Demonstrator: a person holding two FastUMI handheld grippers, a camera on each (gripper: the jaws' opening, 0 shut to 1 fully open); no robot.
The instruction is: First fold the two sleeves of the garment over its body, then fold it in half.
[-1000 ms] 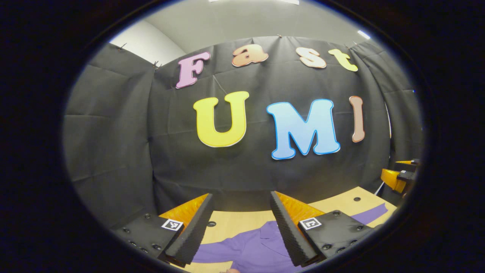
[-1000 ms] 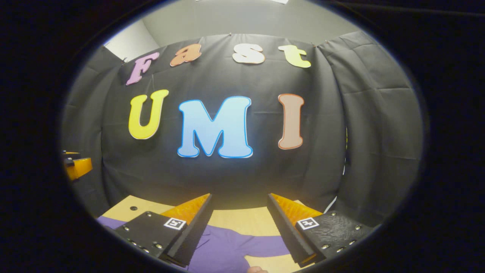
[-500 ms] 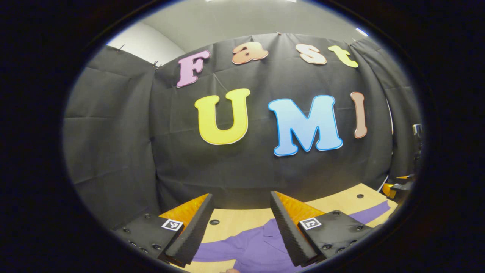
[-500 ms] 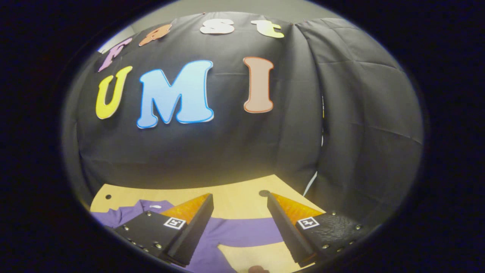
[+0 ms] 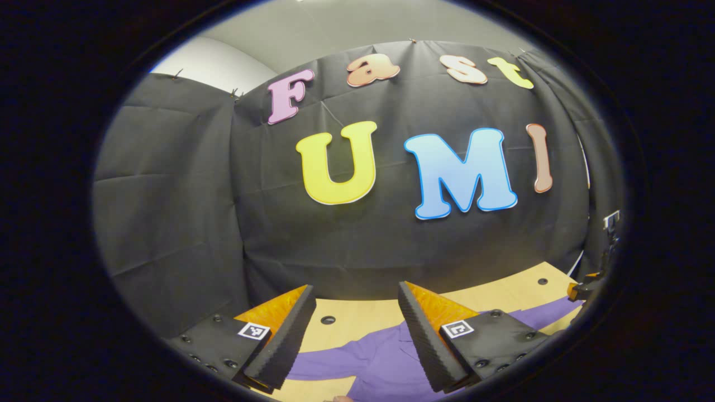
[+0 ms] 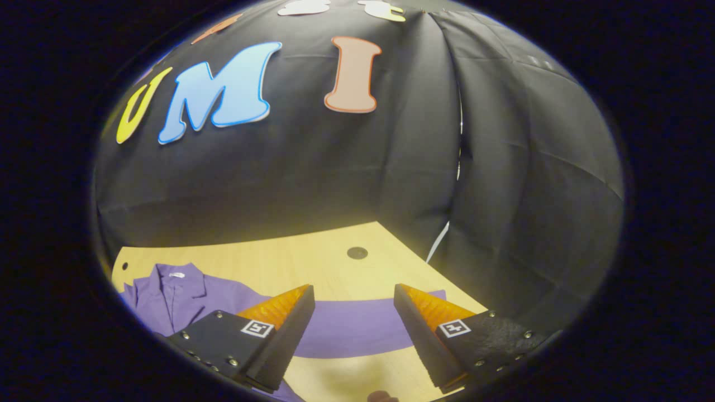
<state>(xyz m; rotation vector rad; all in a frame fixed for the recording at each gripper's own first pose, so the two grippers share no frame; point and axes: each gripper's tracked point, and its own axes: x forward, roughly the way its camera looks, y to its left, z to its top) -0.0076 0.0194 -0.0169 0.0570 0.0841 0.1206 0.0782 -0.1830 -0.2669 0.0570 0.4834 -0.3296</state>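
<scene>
Shirt (image 5: pixel 380 363) cut off at the left gripper view's lower edge, its collar partly hidden behind a finger (image 5: pixel 427 340). Sleeve (image 6: pixel 357 329) crossed by both fingers in the right gripper view, cuff end behind one finger (image 6: pixel 430 329). Small blurred shape (image 6: pixel 382 396) at bottom edge, unidentifiable.

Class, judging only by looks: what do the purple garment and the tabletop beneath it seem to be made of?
Purple garment: seemingly a thin woven cloth, matte; it lies flat with soft creases at the collar. Tabletop: apparently light wood or a wood-look laminate, smooth with a slight sheen; which one cannot be told.

No readable text or labels
</scene>
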